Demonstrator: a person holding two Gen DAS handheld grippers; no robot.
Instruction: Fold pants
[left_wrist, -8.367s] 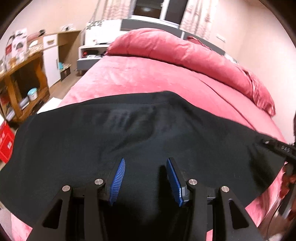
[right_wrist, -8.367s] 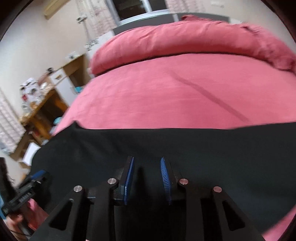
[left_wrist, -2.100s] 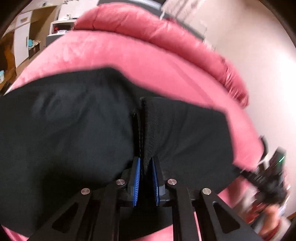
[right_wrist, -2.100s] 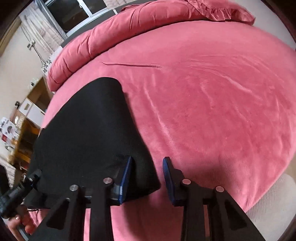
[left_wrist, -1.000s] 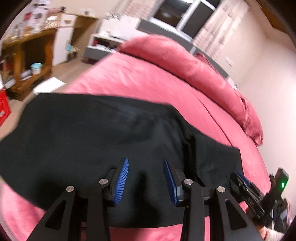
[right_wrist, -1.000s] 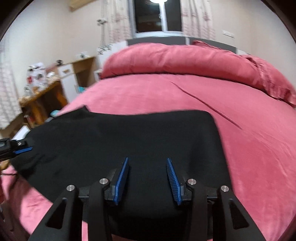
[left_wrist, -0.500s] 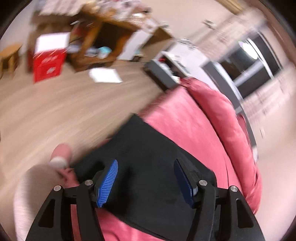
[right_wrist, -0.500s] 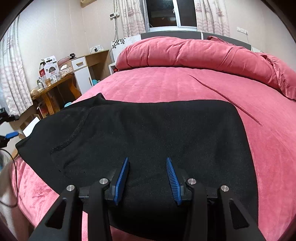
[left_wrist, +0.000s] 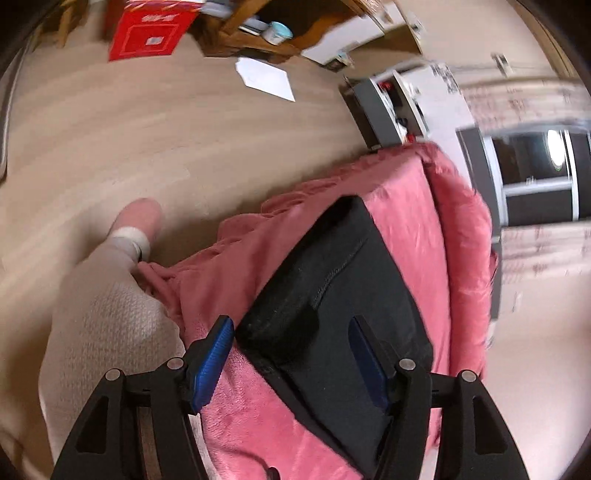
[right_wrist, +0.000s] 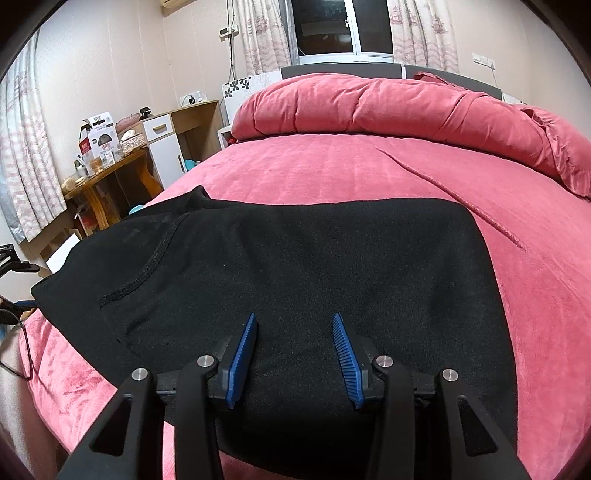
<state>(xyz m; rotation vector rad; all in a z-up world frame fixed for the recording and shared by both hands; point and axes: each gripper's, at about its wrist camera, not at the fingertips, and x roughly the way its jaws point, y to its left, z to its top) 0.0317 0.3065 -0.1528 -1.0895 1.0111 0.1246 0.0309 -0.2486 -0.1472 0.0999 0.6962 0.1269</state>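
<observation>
Under me lies a bed (right_wrist: 369, 173) in a pink cover, with a rolled pink duvet (right_wrist: 388, 107) along its head below a curtained window (right_wrist: 325, 27). To my left a wooden counter (right_wrist: 107, 177) carries boxes and jars beside a white cabinet (right_wrist: 166, 147). On the wood floor (left_wrist: 129, 129) sit a red box (left_wrist: 151, 31) and a white sheet (left_wrist: 266, 77), and my own leg (left_wrist: 103, 321) ends in a pink slipper (left_wrist: 138, 218).

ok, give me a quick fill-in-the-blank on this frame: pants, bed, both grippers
1. The pants lying on the bed are ____ in colour.
2. The right gripper has its jaws ____, holding nothing.
3. The left gripper hovers over the pants with its jaws ____.
4. The bed cover is ____ in colour.

Missing words: black; open; open; pink
</observation>
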